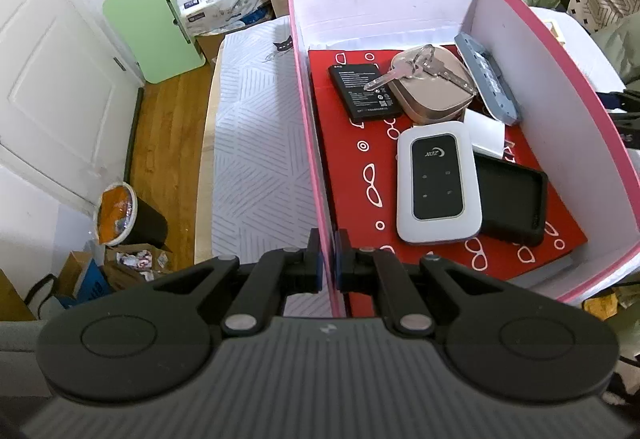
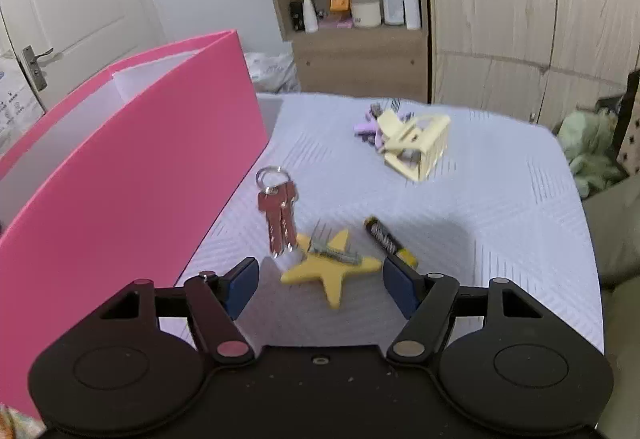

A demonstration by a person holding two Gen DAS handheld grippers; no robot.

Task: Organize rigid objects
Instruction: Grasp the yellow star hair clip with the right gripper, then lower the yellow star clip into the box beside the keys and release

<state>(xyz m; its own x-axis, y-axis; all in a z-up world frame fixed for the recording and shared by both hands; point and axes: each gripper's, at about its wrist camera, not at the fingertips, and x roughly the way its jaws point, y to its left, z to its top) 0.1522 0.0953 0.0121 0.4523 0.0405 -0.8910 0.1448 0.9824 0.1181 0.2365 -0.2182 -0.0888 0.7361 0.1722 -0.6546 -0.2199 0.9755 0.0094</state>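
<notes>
The left tongs [image 1: 327, 259] are clamped on the near wall of the pink box [image 1: 520, 11], steadying it. The right tongs [image 2: 320, 285] hang open and empty over the yellow star [image 2: 332, 273], which lies on the worktop [image 2: 500, 207] beside the keys [image 2: 278, 215] and battery [image 2: 390, 241]. Best to come down squarely so both pads straddle the star's arms, avoiding the small grey piece [image 2: 338, 253] resting on it.

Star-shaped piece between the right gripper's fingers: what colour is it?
Yellow star, clearest in the right wrist view.
</notes>
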